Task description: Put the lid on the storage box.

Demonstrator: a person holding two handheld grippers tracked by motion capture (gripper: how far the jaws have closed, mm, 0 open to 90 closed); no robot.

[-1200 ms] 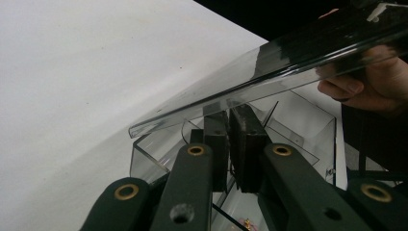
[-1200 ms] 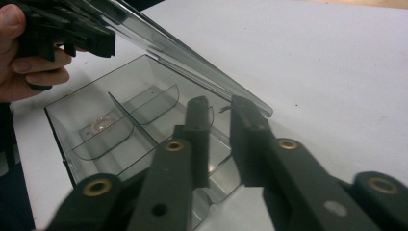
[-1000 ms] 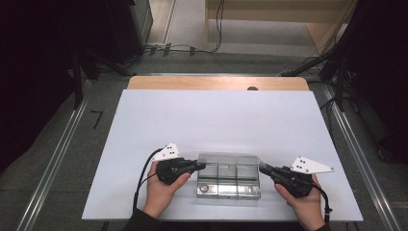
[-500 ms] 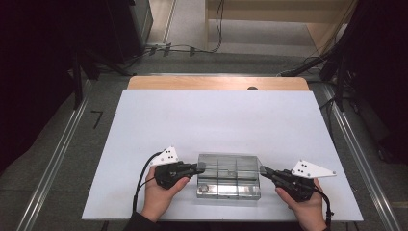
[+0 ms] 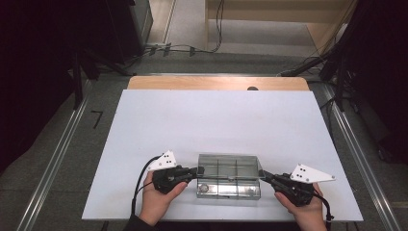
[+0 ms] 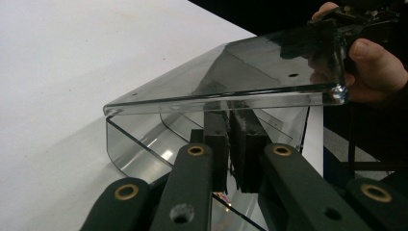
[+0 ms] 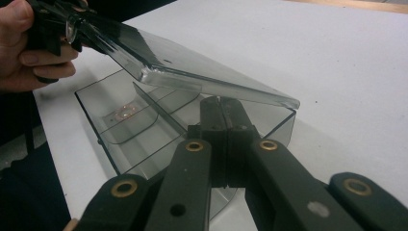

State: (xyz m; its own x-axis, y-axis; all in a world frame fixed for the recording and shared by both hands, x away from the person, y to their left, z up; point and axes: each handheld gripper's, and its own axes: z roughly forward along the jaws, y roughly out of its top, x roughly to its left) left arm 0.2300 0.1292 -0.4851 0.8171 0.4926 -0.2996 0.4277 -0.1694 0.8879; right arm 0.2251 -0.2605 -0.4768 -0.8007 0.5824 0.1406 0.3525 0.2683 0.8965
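Both claws pinched shut on the box [image 5: 229, 182] ends: my left claw [image 5: 194, 172] at the left wall, my right claw [image 5: 264, 177] at the right. Low centre of the high view, the box sat on the counter [image 5: 216, 120] with its lid [image 6: 231, 77] raised. I judged opening was underway; next, swing the lid fully back.

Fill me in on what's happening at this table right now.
A person holds a gripper in each hand at a clear plastic box near the front edge of the white table. The left gripper and the right gripper are each shut on one end of the box. Its clear lid is tilted up, partly open, over the divided compartments. Something small and round lies in one compartment; I cannot tell what it is.
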